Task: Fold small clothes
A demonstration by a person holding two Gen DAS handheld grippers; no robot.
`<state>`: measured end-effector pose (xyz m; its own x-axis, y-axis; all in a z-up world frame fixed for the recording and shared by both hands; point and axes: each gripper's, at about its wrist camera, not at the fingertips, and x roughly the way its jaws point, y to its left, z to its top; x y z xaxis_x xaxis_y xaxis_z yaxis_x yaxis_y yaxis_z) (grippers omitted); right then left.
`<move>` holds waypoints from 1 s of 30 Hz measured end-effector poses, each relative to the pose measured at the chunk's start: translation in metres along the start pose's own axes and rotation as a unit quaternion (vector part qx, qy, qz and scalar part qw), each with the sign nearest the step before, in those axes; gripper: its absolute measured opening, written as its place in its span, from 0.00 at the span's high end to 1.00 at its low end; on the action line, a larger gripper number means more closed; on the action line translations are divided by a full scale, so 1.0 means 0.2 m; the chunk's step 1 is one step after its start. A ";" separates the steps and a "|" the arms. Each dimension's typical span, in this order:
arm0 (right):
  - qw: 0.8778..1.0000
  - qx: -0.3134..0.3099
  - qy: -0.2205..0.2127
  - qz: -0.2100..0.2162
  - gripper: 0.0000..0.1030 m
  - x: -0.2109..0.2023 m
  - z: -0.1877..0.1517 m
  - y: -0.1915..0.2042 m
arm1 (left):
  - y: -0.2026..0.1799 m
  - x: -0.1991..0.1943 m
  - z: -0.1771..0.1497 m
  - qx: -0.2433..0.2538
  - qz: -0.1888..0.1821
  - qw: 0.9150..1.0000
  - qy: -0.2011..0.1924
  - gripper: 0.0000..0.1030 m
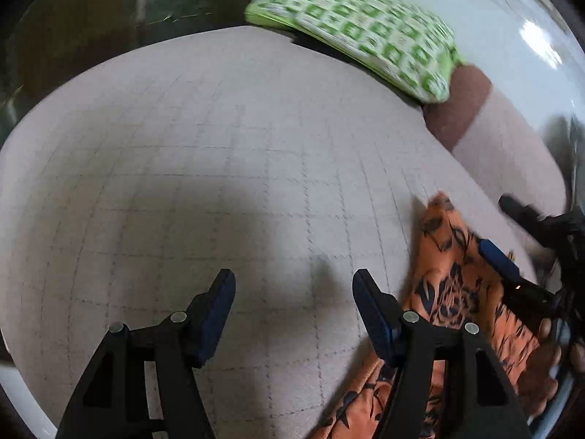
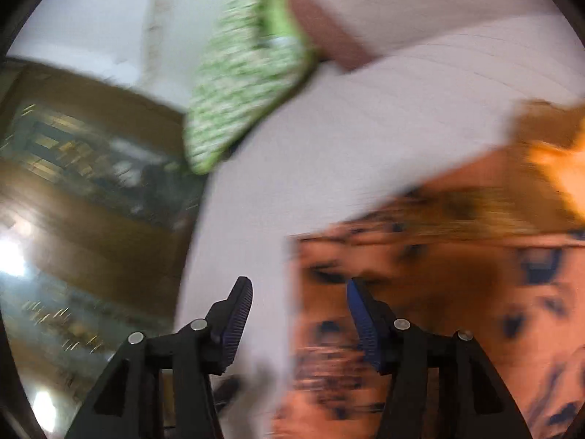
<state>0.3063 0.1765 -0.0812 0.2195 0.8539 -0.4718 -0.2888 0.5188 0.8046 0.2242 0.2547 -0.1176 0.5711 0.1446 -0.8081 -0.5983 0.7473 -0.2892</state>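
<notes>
An orange garment with a dark floral print lies on the pale checked bed sheet at the lower right of the left wrist view. My left gripper is open and empty, above the sheet just left of the garment. My right gripper shows there too, open, with one blue pad over the garment. In the blurred right wrist view the garment fills the lower right, and my right gripper is open, straddling the garment's left edge.
A green and white checked pillow lies at the far edge of the bed, next to a brown band of cloth. A wooden cabinet with glass stands beyond the bed's left edge. A white wall is behind.
</notes>
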 end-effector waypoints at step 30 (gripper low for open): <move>0.919 0.113 -0.187 -0.328 0.32 -1.82 -1.08 -0.49 | -0.29 -0.01 -0.25 0.177 -0.081 0.979 0.060 0.92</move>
<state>0.0534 -0.1753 -0.0659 0.5944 0.2640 -0.7596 0.2123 0.8596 0.4648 0.2300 0.1781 -0.1252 0.5587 -0.0555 -0.8275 -0.2622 0.9348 -0.2397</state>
